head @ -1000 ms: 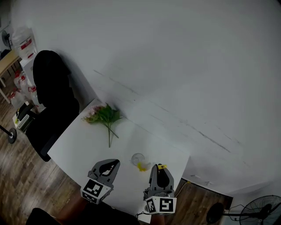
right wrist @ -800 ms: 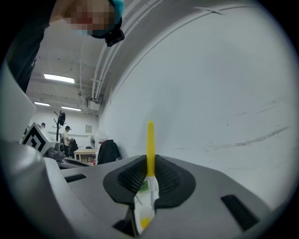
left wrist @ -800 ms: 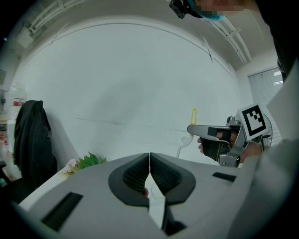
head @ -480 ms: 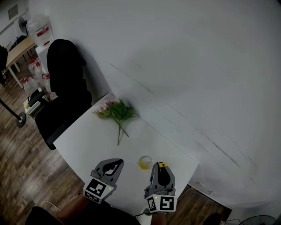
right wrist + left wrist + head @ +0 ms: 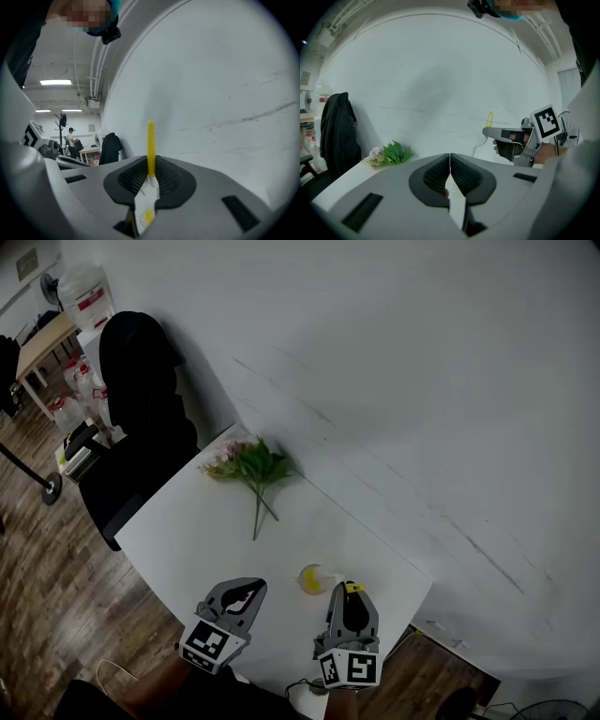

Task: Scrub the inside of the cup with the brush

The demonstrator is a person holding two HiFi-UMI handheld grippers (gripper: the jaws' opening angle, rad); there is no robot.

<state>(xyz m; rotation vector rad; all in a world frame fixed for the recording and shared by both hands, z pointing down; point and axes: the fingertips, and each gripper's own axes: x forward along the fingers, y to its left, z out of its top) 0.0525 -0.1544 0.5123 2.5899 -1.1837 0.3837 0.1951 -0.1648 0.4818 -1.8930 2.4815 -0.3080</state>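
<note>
Clamping down on the brush (image 5: 150,140), that's the right tool (image 5: 151,165): both pads press on the shaft where the yellow handle meets a white lower part, and the yellow end stands straight up above the jaws. Over on the other side, the left tool (image 5: 450,165) has its jaws pressed together with nothing between them, hanging above the near part of the white bench (image 5: 197,531). The cup (image 5: 314,579) sits on the bench towards the far right edge, just ahead of the right tool's tips and a little right of the left tool. It looks clear, and something yellow shows inside it; from here I can't tell whether that is the working end of the brush. Through the gap under the right tool's jaws the cup shows again, directly below. Further back on the bench lies a bunch of flowers (image 5: 251,465), green leaves and pale pink blooms up by the wall (image 5: 422,381), stems pointing towards us. A black jacket (image 5: 139,381) is draped over a chair at the bench's left corner, on the wooden floor (image 5: 47,596).
</note>
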